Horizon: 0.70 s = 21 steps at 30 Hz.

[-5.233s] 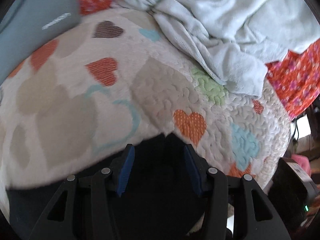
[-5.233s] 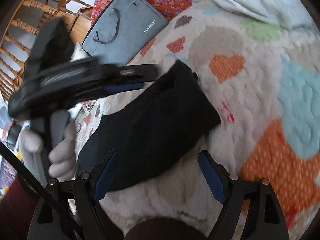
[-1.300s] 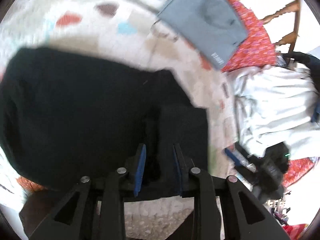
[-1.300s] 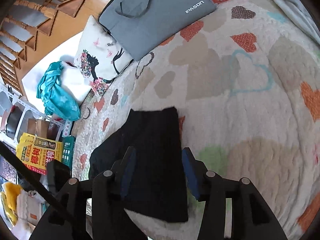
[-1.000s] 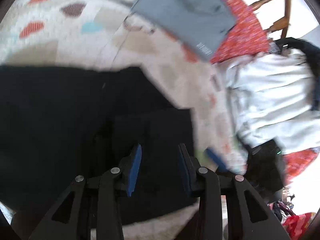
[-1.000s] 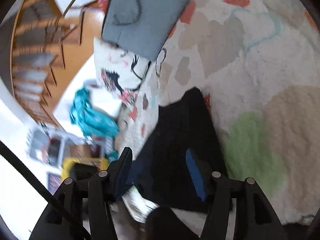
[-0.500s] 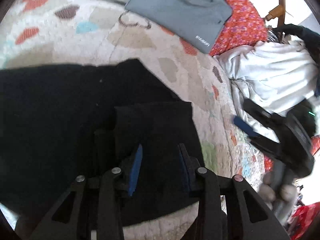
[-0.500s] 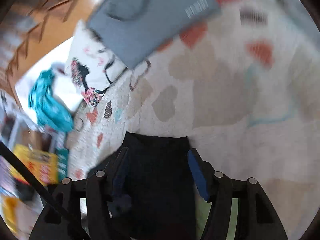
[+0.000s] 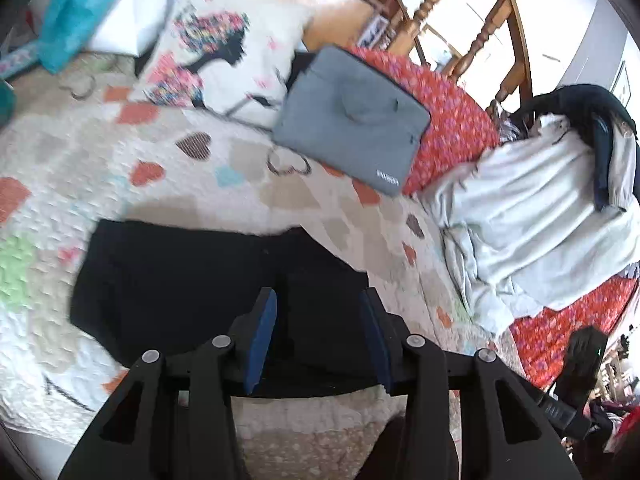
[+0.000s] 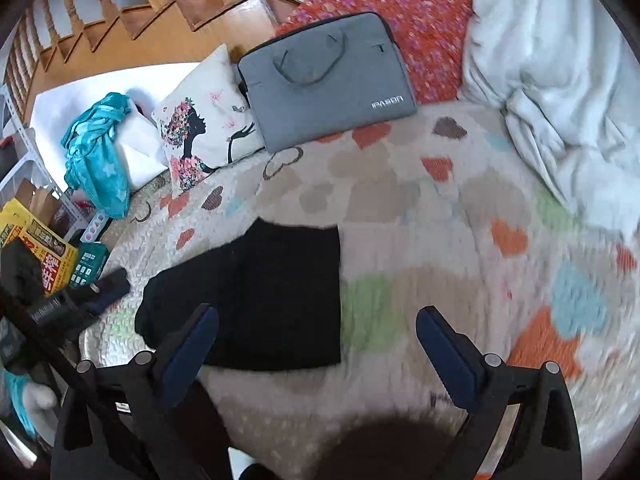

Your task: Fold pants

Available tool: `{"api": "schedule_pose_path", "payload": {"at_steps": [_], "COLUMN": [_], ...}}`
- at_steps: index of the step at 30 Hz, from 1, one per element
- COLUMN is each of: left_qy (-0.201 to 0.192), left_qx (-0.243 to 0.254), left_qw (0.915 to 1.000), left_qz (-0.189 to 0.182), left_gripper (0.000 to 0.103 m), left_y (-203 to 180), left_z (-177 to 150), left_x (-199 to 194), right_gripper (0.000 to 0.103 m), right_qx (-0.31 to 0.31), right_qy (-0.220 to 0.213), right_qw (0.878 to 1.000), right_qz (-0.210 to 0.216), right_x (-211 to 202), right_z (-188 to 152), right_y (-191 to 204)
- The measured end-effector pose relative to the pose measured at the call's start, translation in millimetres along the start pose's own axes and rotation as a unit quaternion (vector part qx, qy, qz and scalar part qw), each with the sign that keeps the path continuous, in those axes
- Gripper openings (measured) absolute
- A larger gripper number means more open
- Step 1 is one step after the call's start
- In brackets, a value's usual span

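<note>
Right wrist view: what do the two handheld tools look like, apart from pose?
The right tool has black angular arms with silver screws and blue pads on its fingertips. The left tool looks the same; the hand holding it wears a pale glove.

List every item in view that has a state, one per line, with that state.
Pants: folded, flat on the quilt, not held.
Left gripper: jaws open, above the pants.
Right gripper: jaws wide open, empty.
Laptop bag: closed, lying flat.
Blanket: crumpled in a heap.

The left gripper [image 9: 318, 334] hides the black pants' [image 9: 192, 280] near edge.
</note>
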State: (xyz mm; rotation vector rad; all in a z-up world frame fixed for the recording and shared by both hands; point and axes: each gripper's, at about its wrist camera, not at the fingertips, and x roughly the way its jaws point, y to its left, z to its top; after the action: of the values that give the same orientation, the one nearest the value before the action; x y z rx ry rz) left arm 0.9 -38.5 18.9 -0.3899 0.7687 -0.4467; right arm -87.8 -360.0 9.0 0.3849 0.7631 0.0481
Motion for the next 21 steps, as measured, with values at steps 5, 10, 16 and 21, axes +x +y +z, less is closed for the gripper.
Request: {"api": "schedule_pose_path", "payload": {"at_steps": [5, 10, 16, 21], "left_qy": [-0.011, -0.005, -0.011, -0.016], "left_qx": [0.021, 0.020, 0.004, -0.015], "left_qw": [0.9997, 0.9998, 0.9996, 0.9988], "left_qz": [0.000, 0.008, 0.025, 0.045], "left_gripper": [0.045, 0.046, 0.046, 0.046], "left_y": [-8, 0, 27, 50], "left_z": [3, 4, 4, 4], "left_x": [-15, -19, -30, -35], "right_gripper": [0.102, 0.102, 0.103, 0.103], "right_qx": [0.000, -0.039, -0.096, -0.114], "right_qy": [-0.009, -0.078, -0.153, -0.112], "right_qw": [0.999, 0.991, 0.975, 0.978], "right_qz": [-0.040, -0.102, -0.130, -0.132], "right_x": [-30, -78, -104, -90], "right_z": [-19, -23, -29, -35], "right_y": [1, 18, 44, 53]}}
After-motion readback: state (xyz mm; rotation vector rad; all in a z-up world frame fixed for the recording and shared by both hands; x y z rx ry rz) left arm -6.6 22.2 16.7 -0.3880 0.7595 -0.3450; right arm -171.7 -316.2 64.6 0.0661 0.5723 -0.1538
